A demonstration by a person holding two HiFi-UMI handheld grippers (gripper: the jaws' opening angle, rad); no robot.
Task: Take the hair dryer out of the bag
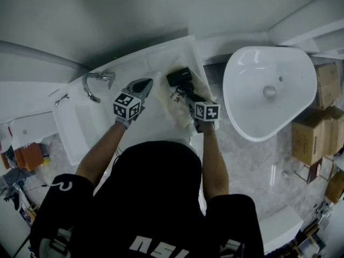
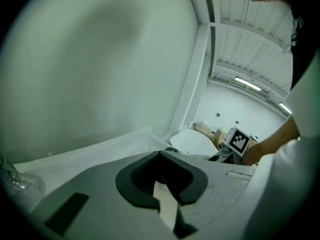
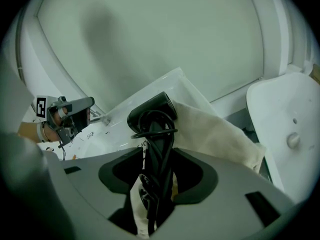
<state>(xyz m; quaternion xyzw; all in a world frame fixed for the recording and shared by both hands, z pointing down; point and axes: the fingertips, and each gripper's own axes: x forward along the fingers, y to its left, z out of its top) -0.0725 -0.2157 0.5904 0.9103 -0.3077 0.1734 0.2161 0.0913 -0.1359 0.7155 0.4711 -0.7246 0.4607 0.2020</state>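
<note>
A black hair dryer (image 1: 178,77) (image 3: 150,116), its cord wound round the handle, sticks up out of a cream cloth bag (image 1: 174,109) (image 3: 215,129) that lies on the white counter (image 1: 156,122). My right gripper (image 1: 189,93) (image 3: 157,154) is shut on the dryer's handle, with bag cloth beside it between the jaws. To the left, my left gripper (image 1: 146,84) (image 2: 162,156) is shut, and a cream strip (image 2: 165,206) that looks like the bag's edge is pinched between its jaws. It is also in the right gripper view, as the left gripper (image 3: 90,103).
A chrome faucet (image 1: 95,85) and a sink basin (image 1: 86,125) lie left of the bag. A separate white oval basin (image 1: 269,90) stands at the right, with cardboard boxes (image 1: 317,128) on the floor beyond it. A wall rises close behind the counter.
</note>
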